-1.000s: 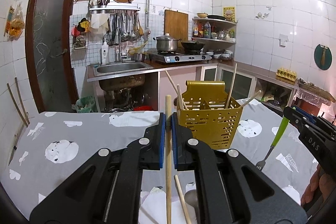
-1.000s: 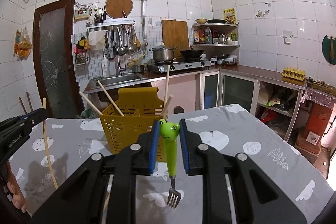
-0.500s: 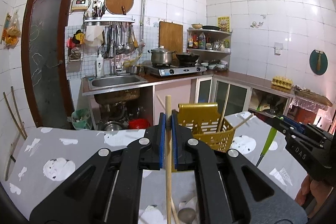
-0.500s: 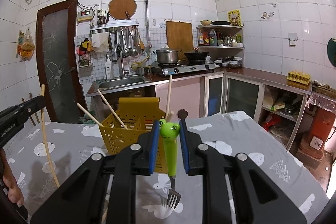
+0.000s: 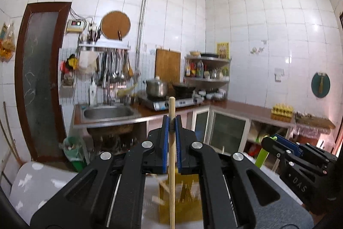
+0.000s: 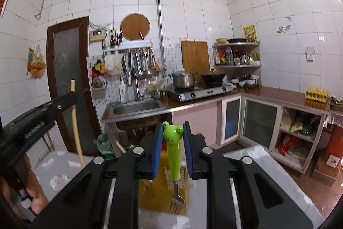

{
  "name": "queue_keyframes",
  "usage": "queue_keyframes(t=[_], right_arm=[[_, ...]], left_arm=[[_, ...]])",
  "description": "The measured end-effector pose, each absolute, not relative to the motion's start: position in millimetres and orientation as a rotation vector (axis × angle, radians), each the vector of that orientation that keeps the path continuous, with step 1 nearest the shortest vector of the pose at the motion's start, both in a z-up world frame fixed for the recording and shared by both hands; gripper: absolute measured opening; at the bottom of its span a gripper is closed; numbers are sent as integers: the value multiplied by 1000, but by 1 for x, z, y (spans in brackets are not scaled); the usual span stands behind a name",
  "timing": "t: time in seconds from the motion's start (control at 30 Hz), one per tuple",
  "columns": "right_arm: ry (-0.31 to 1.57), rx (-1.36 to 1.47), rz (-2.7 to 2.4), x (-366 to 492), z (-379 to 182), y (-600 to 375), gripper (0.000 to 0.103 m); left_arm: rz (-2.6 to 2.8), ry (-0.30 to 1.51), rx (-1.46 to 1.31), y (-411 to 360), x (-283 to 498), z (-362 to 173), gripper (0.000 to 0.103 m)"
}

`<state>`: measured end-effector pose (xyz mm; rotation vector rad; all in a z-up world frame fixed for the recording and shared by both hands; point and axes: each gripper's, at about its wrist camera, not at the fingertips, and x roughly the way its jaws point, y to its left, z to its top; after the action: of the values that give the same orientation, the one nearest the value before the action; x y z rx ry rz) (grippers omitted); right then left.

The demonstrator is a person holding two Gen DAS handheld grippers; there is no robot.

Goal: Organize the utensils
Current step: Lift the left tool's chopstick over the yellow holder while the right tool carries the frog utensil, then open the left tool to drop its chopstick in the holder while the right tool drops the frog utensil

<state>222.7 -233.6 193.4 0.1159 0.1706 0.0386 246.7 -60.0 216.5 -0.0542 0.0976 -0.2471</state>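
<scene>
I have the wooden stick pinched upright between the blue pads of my left gripper, its top end standing above the fingertips and its lower length hanging down over the yellow utensil basket. My right gripper is clamped on the frog-headed green fork, tines down, directly above the same yellow utensil basket, which sits on the grey patterned tablecloth below both tools.

What worries me is the crowding. Both grippers hang over one basket, just beside each other, so lowering them together could knock the bodies together or cross the stick with the fork. The basket already holds other sticks leaning at angles; my long stick could snag one and tip the light basket. The basket is blurred in both views, so I cannot tell which compartment lies under either utensil, and a blind release could drop the fork onto the rim.
</scene>
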Motion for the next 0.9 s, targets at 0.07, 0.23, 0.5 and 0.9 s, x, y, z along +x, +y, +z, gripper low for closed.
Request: queue_keyframes(t=[0.07, 0.23, 0.5, 0.9], right_arm=[[160, 119, 38, 232, 204, -233, 20], [164, 139, 16, 269, 213, -237, 20], [235, 91, 11, 310, 175, -225, 20], [417, 77, -8, 336, 112, -232, 21]], left_arm=[[-243, 72, -70, -64, 258, 226, 5], [-234, 21, -88, -74, 292, 231, 5], [-205, 128, -97, -91, 355, 170, 5], [-155, 284, -44, -83, 377, 115, 25]])
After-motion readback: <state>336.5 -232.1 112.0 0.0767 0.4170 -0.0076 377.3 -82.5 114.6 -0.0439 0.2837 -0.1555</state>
